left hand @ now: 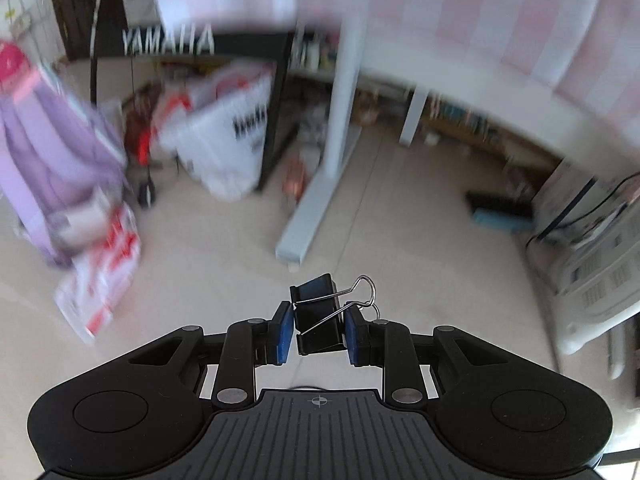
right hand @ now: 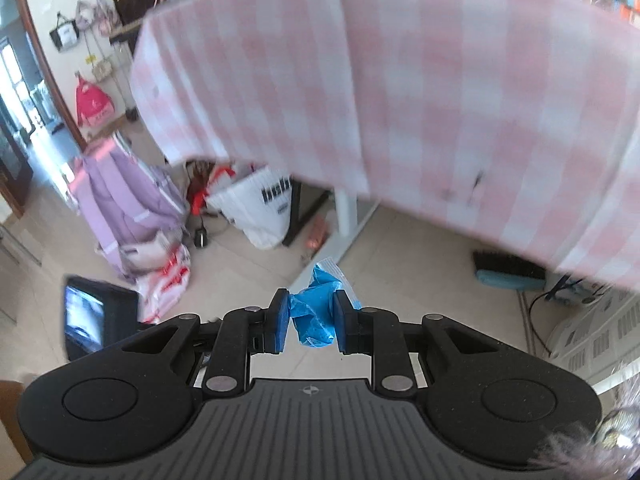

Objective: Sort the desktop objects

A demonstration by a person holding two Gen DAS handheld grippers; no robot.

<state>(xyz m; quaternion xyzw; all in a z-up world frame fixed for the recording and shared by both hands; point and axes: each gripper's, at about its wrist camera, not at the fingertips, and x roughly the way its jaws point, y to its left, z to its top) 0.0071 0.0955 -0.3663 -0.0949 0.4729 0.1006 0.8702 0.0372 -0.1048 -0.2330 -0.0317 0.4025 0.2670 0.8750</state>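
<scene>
From the left wrist, you're carrying the binder clip [left hand: 318, 314] clamped in the left tool [left hand: 318, 330] over the floor, so be keeping that squeeze firm. From the right wrist, you're pinching the crumpled blue wrapper [right hand: 314, 312] in the right tool [right hand: 311, 326], below the pink-checked counter [right hand: 400, 92]; be clearing its edge before setting down.

A pale tiled floor [left hand: 400, 208] runs under a table draped in a pink-and-white checked tablecloth [right hand: 420, 92], standing on a white metal leg [left hand: 340, 104]. A lilac fabric bag [right hand: 124, 200] sits beside a white printed plastic bag [right hand: 260, 208]. Daylight fills the room.
</scene>
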